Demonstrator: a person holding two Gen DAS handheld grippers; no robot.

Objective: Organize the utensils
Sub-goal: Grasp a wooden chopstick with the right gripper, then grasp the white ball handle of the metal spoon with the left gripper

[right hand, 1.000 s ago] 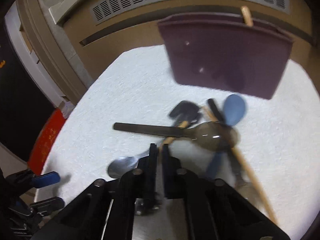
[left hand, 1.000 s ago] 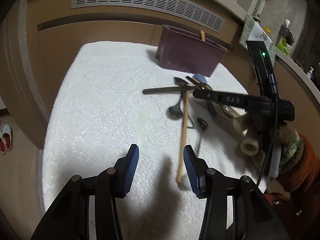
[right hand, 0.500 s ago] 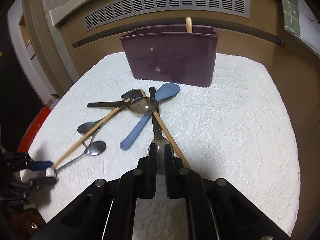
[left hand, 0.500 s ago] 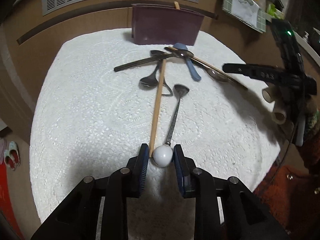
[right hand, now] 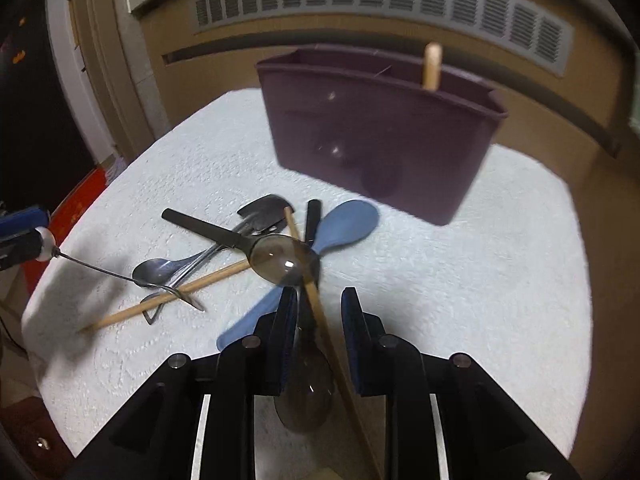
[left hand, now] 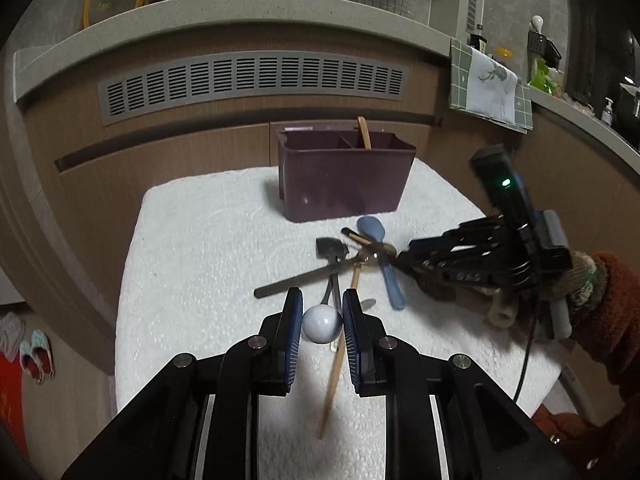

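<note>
White ball: knob of a thin spoon [left hand: 322, 324], clamped in left gripper [left hand: 322, 322], whose jaws just closed.
Right gripper [right hand: 319, 312]: jaws just parted, released, straddling a chopstick [right hand: 316, 304].

Purple caddy [right hand: 380, 140] at 12 o'clock, 1 wooden stick [right hand: 432, 66] upright inside. Crossed utensil pile [right hand: 280, 256] w/ blue spoon [right hand: 344, 226] mid-cloth.

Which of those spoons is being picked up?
The thin metal spoon with the white ball end, clamped in the left gripper; the other spoons lie on the white cloth.
</note>
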